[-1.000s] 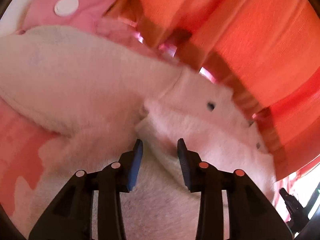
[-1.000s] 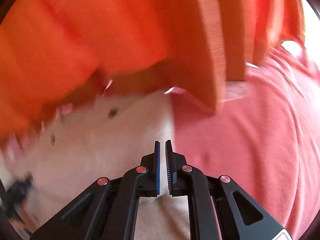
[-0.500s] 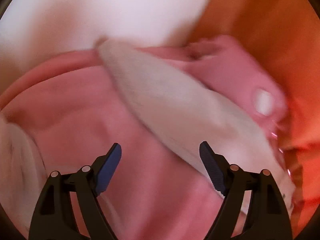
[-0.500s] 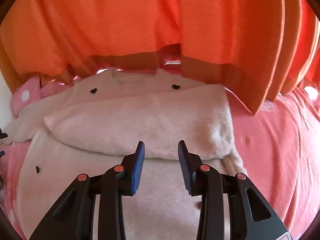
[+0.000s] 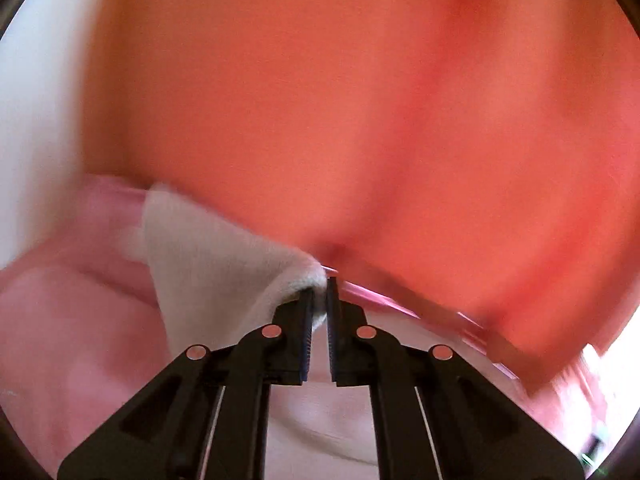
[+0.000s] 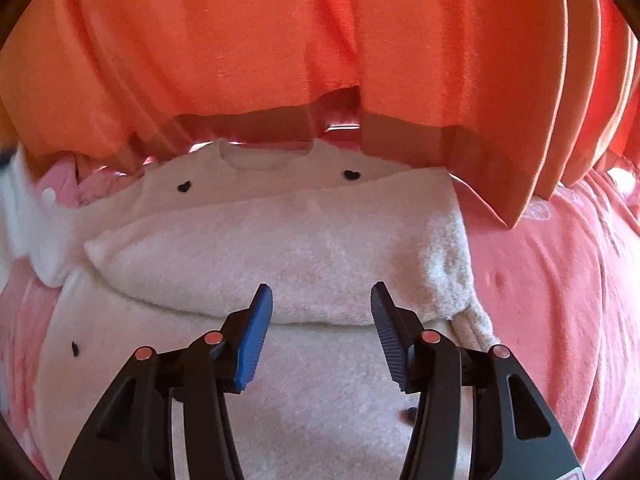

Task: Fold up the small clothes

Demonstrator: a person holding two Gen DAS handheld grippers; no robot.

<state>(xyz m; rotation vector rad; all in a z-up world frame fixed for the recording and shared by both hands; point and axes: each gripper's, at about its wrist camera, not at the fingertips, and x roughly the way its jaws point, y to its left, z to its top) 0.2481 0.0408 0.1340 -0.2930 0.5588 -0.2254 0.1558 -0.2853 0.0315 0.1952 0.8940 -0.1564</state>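
While the cream fleece garment (image 6: 304,248) is spread on the pink bedcover (image 6: 560,280) below the orange curtain (image 6: 280,40), one sleeve is laid folded across its chest. Its other sleeve's cuff (image 5: 216,264) is pinched between the almost closed jaws of the left gripper (image 5: 319,292), which have just been closing. The right gripper (image 6: 322,300) is held over the folded sleeve, its jaws having just been opening, spread moderately wide with nothing gripped.
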